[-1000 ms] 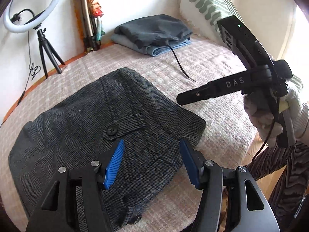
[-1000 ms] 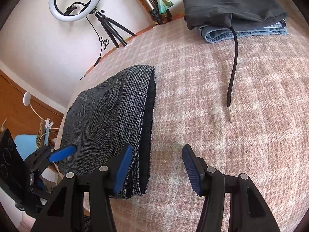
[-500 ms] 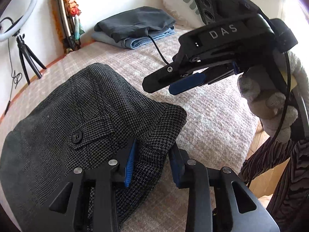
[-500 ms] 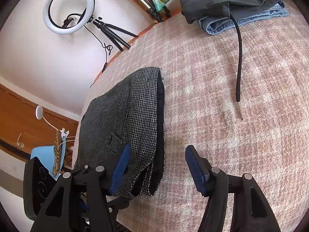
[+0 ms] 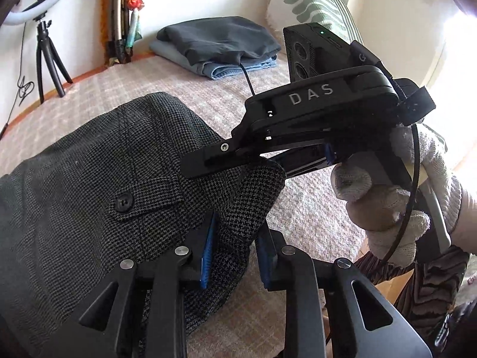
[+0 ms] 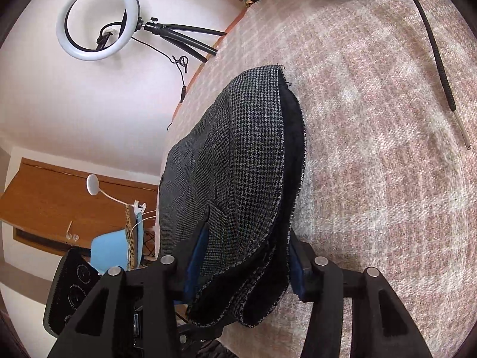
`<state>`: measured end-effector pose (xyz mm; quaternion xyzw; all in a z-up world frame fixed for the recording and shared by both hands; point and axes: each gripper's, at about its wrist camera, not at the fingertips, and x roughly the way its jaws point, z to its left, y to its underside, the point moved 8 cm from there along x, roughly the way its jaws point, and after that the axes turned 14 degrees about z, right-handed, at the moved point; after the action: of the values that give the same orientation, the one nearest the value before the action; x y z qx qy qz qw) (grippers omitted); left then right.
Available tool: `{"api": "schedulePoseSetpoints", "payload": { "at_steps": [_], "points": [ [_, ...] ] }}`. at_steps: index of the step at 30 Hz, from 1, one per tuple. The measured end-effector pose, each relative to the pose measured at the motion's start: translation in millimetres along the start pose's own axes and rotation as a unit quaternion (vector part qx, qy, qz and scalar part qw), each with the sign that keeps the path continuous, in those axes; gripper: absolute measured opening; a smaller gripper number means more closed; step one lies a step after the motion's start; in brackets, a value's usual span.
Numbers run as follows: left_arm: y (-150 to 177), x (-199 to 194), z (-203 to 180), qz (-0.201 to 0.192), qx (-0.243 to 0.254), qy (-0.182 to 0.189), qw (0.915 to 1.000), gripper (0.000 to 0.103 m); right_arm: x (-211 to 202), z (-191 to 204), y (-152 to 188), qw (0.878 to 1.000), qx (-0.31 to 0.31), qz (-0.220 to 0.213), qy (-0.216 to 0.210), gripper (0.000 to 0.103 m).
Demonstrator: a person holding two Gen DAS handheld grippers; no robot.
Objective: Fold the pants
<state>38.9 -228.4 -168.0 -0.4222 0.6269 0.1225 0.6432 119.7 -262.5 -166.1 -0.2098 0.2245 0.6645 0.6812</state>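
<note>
Dark grey houndstooth pants (image 5: 89, 185) lie folded on a pink checked bed (image 5: 310, 214), a buttoned pocket flap facing up. My left gripper (image 5: 235, 250) is shut on the near edge of the pants, which bunches up between its blue pads (image 5: 208, 247). My right gripper (image 6: 241, 256) is shut on the same corner of the pants (image 6: 238, 161), layers of fabric hanging between its jaws. In the left wrist view the right gripper (image 5: 298, 125) reaches in from the right, its tips at the lifted corner.
A stack of folded dark and denim clothes (image 5: 220, 44) sits at the back of the bed, a black drawstring (image 6: 438, 59) trailing from it. A ring light on a tripod (image 6: 98, 19) stands at the left. A striped pillow (image 5: 310, 6) leans at the back right.
Both grippers went from open above the pants to shut on the near corner. The right gripper came in close to the left one, and the fabric has been lifted and bunched.
</note>
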Motion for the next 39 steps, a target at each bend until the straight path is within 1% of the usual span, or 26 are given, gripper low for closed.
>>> {"api": "schedulePoseSetpoints", "payload": {
  "at_steps": [2, 4, 6, 7, 8, 9, 11, 12, 13, 14, 16, 17, 19, 20, 21, 23, 24, 25, 27, 31, 34, 36, 37, 38, 39],
  "points": [
    [4, -9, -2, 0.002, -0.001, 0.004, 1.0, 0.028, 0, 0, -2, 1.0, -0.005, -0.011, 0.023, 0.023],
    [7, -24, 1, -0.002, -0.01, 0.013, 0.9999, 0.03, 0, 5, -2, 0.998, -0.019, -0.022, 0.052, 0.018],
    [6, -46, 13, -0.024, -0.025, 0.009, 0.9993, 0.036, -4, 12, 0, 0.996, -0.041, -0.034, 0.075, 0.014],
    [4, -58, 24, -0.04, -0.037, 0.0, 0.9985, 0.041, -6, 16, 1, 0.994, -0.051, -0.039, 0.085, 0.014],
    [2, -68, 41, -0.055, -0.053, -0.018, 0.9969, 0.045, -8, 20, 3, 0.993, -0.06, -0.046, 0.094, 0.013],
    [-1, -77, 61, -0.066, -0.075, -0.046, 0.994, 0.047, -9, 25, 4, 0.991, -0.067, -0.051, 0.103, 0.013],
    [-6, -88, 109, -0.077, -0.126, -0.105, 0.9834, 0.047, -13, 34, 6, 0.988, -0.08, -0.062, 0.113, 0.013],
    [-9, -90, 136, -0.08, -0.153, -0.138, 0.9753, 0.047, -14, 38, 5, 0.987, -0.085, -0.066, 0.119, 0.013],
    [-11, -90, 162, -0.08, -0.184, -0.162, 0.9662, 0.047, -14, 40, 5, 0.986, -0.089, -0.069, 0.123, 0.013],
    [-14, -87, 185, -0.08, -0.209, -0.173, 0.9592, 0.047, -14, 42, 4, 0.986, -0.089, -0.069, 0.123, 0.013],
    [-17, -76, 218, -0.079, -0.247, -0.183, 0.9483, 0.047, -13, 42, 3, 0.986, -0.088, -0.07, 0.123, 0.013],
    [-18, -66, 231, -0.073, -0.256, -0.195, 0.9439, 0.047, -13, 41, 2, 0.986, -0.085, -0.071, 0.123, 0.013],
    [-22, -47, 244, -0.058, -0.254, -0.227, 0.9384, 0.047, -15, 40, 1, 0.987, -0.082, -0.073, 0.121, 0.013],
    [-23, -37, 249, -0.048, -0.251, -0.238, 0.9369, 0.047, -15, 40, -1, 0.987, -0.081, -0.075, 0.121, 0.013],
    [-23, -28, 253, -0.035, -0.256, -0.241, 0.9353, 0.047, -16, 40, -1, 0.986, -0.083, -0.076, 0.122, 0.013],
    [-19, -7, 261, -0.011, -0.271, -0.236, 0.9331, 0.047, -18, 41, -2, 0.986, -0.087, -0.078, 0.123, 0.013],
    [-16, 1, 264, 0.0, -0.27, -0.242, 0.9319, 0.048, -19, 42, -2, 0.985, -0.089, -0.079, 0.122, 0.013],
    [-17, 2, 262, -0.013, -0.261, -0.256, 0.9309, 0.049, -20, 43, -3, 0.985, -0.092, -0.08, 0.122, 0.013],
    [-18, 1, 260, -0.01, -0.255, -0.266, 0.9296, 0.049, -20, 46, -3, 0.984, -0.098, -0.08, 0.127, 0.012],
    [-14, -16, 258, -0.013, -0.261, -0.257, 0.9304, 0.049, -20, 48, -2, 0.983, -0.102, -0.079, 0.13, 0.012],
    [-5, -36, 238, -0.03, -0.251, -0.243, 0.9366, 0.049, -21, 48, -2, 0.983, -0.103, -0.078, 0.128, 0.012],
    [4, -43, 220, -0.035, -0.232, -0.244, 0.941, 0.049, -21, 48, -1, 0.984, -0.103, -0.078, 0.126, 0.012],
    [8, -42, 213, -0.033, -0.222, -0.24, 0.9445, 0.049, -21, 48, -1, 0.983, -0.103, -0.079, 0.126, 0.012],
    [13, -39, 210, -0.026, -0.215, -0.244, 0.9455, 0.049, -22, 49, -1, 0.983, -0.104, -0.08, 0.125, 0.012],
    [18, -31, 211, -0.014, -0.21, -0.254, 0.9442, 0.049, -22, 51, -1, 0.984, -0.104, -0.081, 0.124, 0.012]
  ]
}}
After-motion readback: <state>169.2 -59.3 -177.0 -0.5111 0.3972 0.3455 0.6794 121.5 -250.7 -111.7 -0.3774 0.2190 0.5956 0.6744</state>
